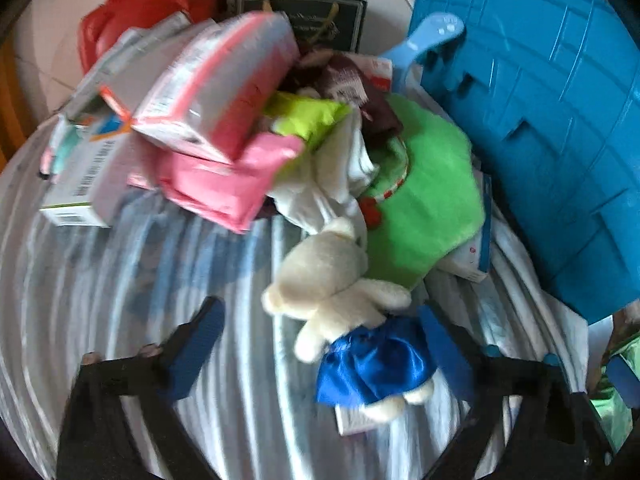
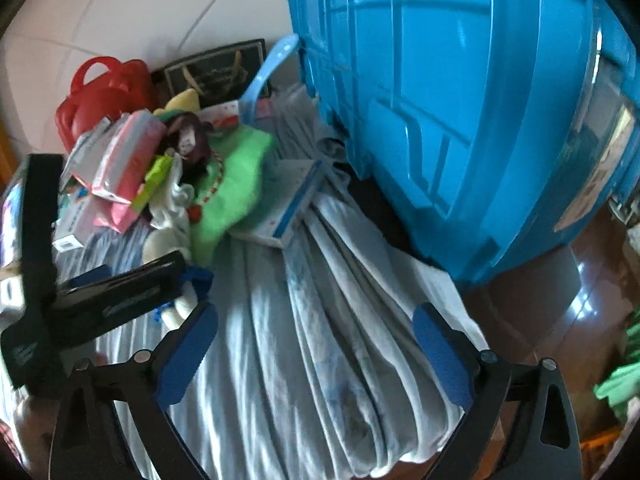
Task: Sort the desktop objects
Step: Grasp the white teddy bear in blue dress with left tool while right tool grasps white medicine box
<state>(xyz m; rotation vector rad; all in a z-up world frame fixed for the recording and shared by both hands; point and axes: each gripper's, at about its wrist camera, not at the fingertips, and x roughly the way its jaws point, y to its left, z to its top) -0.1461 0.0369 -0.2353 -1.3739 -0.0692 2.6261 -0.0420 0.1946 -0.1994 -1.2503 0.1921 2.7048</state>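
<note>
A cream plush bear (image 1: 324, 280) in a blue satin skirt (image 1: 372, 364) lies on the striped cloth (image 1: 120, 280). My left gripper (image 1: 324, 352) is open, its blue fingers on either side of the bear's skirt, not closed on it. Behind the bear is a heap: pink packets (image 1: 224, 84), a white box (image 1: 80, 184), green plush cloth (image 1: 424, 200), white fabric. My right gripper (image 2: 316, 352) is open and empty above the crumpled cloth (image 2: 320, 280). The left gripper (image 2: 112, 292) shows at the left in the right wrist view, over the bear (image 2: 160, 244).
A big blue plastic crate (image 1: 540, 120) stands on the right, also in the right wrist view (image 2: 460, 100). A red plastic basket (image 1: 140, 12) and a dark framed picture (image 1: 316, 16) stand at the back. A white and blue box (image 2: 288, 208) lies by the crate.
</note>
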